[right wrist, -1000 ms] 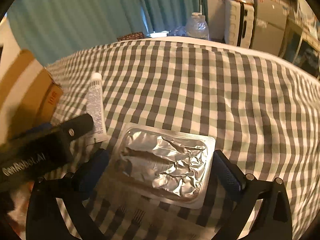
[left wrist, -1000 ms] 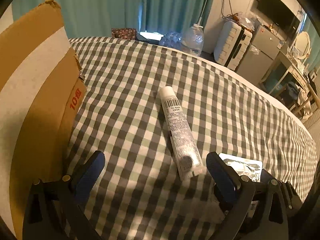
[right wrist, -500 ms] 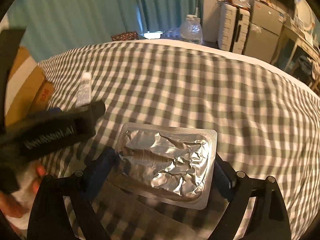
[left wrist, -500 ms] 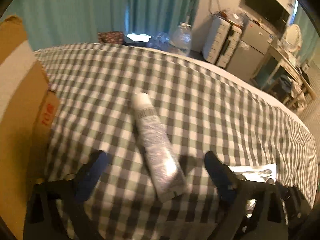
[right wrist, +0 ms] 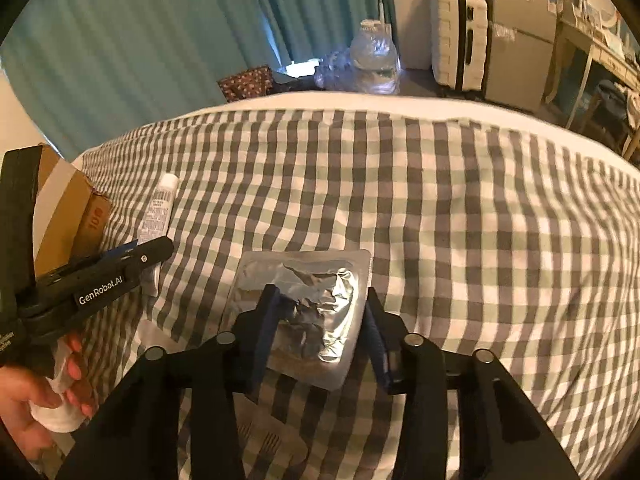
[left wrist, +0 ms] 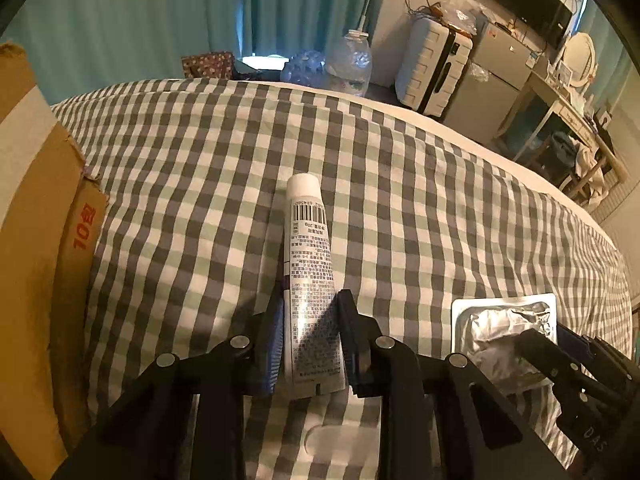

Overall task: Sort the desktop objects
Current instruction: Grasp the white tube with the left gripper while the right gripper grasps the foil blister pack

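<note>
A white tube (left wrist: 310,276) with a barcode lies on the checked cloth, cap pointing away. My left gripper (left wrist: 310,304) is shut on the tube's lower half. The tube also shows in the right wrist view (right wrist: 158,210). A silver foil blister pack (right wrist: 308,304) lies on the cloth; my right gripper (right wrist: 320,300) is closed in on its near end, the pack bent between the fingers. The pack shows in the left wrist view (left wrist: 506,328) at the right. The left gripper body (right wrist: 104,276) and the hand holding it sit at the left of the right wrist view.
A cardboard box (left wrist: 36,248) stands at the left edge, also in the right wrist view (right wrist: 68,216). Flat clear packets (left wrist: 340,440) lie on the checked cloth (left wrist: 200,184) under the grippers. Beyond the far edge stand a water bottle (left wrist: 350,64), a white suitcase (left wrist: 434,66) and curtains.
Both grippers have closed: the left fingers came in onto the tube, the right fingers onto the blister pack. Both moved forward over their objects.
</note>
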The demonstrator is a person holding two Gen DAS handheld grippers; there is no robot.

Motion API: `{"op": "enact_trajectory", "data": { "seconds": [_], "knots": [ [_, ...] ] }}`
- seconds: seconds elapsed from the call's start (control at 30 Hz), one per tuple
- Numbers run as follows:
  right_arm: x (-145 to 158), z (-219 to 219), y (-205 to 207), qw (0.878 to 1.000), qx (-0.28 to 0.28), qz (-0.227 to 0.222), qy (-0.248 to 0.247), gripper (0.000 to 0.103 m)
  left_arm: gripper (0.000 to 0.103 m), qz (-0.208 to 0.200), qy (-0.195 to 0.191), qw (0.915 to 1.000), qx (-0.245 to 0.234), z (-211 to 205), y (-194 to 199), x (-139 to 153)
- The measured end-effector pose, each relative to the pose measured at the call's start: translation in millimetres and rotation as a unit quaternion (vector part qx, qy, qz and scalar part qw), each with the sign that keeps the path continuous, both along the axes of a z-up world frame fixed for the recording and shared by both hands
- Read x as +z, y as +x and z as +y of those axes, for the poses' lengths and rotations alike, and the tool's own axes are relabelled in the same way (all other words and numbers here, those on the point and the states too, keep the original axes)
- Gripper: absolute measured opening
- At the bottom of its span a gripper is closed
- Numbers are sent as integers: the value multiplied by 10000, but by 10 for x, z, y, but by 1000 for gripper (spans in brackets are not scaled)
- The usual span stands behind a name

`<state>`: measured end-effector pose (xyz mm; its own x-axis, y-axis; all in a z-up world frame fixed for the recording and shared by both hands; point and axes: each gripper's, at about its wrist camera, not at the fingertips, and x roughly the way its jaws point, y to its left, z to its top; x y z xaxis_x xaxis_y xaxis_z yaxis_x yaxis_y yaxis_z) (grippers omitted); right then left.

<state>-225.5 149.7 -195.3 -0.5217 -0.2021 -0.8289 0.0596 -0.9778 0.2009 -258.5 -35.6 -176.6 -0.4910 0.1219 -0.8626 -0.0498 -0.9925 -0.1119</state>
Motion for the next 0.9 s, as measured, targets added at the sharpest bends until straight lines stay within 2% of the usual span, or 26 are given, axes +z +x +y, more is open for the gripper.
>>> {"op": "enact_trajectory", "data": {
  "seconds": [0.07,0.13,0.3,0.47,0.6,0.7,0.8,0.9],
  "knots": [
    [66,11,27,10000,44,47,-5,35,24,-11,58,10000,-10,2,33,16],
    [99,57,-7,9998,37,38,-188,29,14,-16,91,9999,-41,-32,119,29],
    [239,92,53,9972,121,99,-734,19,13,41,65,9999,-144,-18,179,78],
    [285,-47,75,9890,380,96,-1426,11,13,-44,94,9995,-290,52,158,21],
    [98,-230,-5,9905,475,-82,-1290,10,14,-84,258,9993,-260,31,96,-40],
    [169,-185,17,9907,402,45,-1298,8,14,1,440,9990,-124,3,33,-106],
    [306,-175,93,9950,503,291,-812,8,11,183,480,9986,-132,19,27,-129],
    [284,-98,183,9969,500,269,-543,8,11,226,458,9987,-84,34,55,-81]
  ]
}}
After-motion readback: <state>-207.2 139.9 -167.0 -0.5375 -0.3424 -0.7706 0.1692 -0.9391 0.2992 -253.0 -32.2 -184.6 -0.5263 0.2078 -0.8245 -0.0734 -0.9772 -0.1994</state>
